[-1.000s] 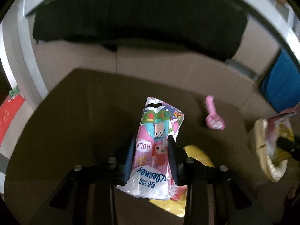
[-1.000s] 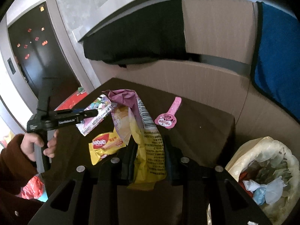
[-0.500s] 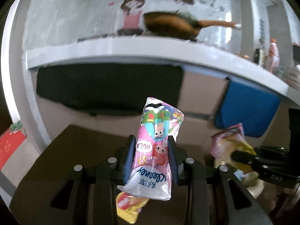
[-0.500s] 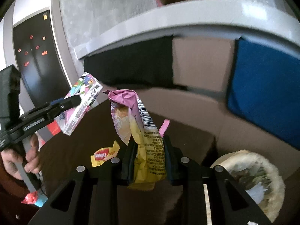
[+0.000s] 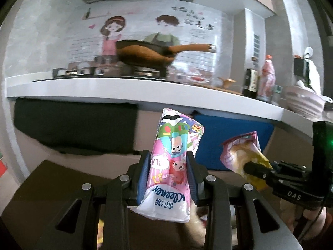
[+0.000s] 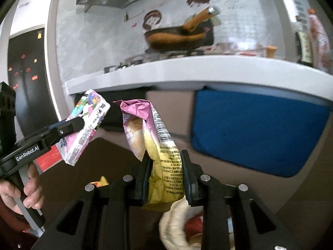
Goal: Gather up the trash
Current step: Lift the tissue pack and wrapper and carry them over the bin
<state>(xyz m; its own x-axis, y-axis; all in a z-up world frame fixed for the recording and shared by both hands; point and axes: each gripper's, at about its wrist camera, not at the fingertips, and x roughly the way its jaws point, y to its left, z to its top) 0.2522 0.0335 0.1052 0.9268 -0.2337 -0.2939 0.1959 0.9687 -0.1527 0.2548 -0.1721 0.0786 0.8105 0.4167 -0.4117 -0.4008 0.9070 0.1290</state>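
With the left gripper [image 5: 168, 171] clamped on the tissue pack [image 5: 173, 162] and the right gripper [image 6: 165, 174] pinching the limp snack wrapper [image 6: 158, 145], a mistimed release could miss the trash bag [image 6: 177, 218] below.

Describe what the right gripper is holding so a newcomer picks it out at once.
Below the grey kitchen counter, in front of the blue panel, two grippers hold trash. The right gripper clamps a crumpled snack wrapper: yellow body, purple top, barcode down one side. The other gripper's item is a flat pink cartoon-printed tissue pack.
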